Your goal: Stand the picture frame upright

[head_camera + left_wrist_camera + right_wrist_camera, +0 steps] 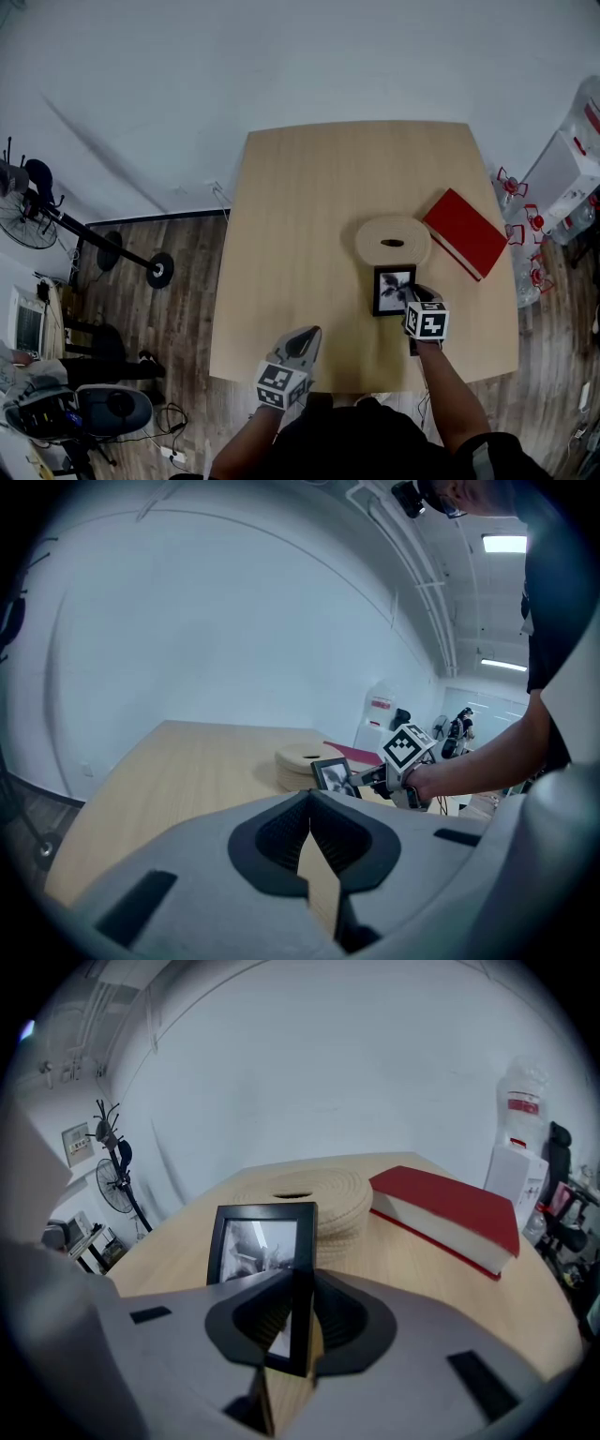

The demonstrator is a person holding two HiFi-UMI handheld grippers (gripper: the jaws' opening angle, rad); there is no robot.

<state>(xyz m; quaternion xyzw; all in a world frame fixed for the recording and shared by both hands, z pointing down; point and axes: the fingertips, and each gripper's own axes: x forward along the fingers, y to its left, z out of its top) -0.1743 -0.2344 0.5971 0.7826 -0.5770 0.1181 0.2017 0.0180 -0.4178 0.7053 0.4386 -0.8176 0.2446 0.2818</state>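
The black picture frame [393,290] with a grey photo stands tilted near the table's right front, just in front of a round woven mat [392,242]. My right gripper [413,296] is shut on the frame's right edge. In the right gripper view the frame [261,1241] rises between the pads, with the right gripper [298,1290] clamped on its side bar. My left gripper [307,336] hovers over the table's front edge, shut and holding nothing. The left gripper view looks past the left gripper [309,799] to the frame [332,776] and the right gripper [373,780] holding it.
A red book [464,232] lies right of the woven mat, close to the table's [309,234] right edge. A fan [26,220] and a wheeled stand [155,269] are on the floor to the left. Water bottles [525,225] stand to the right.
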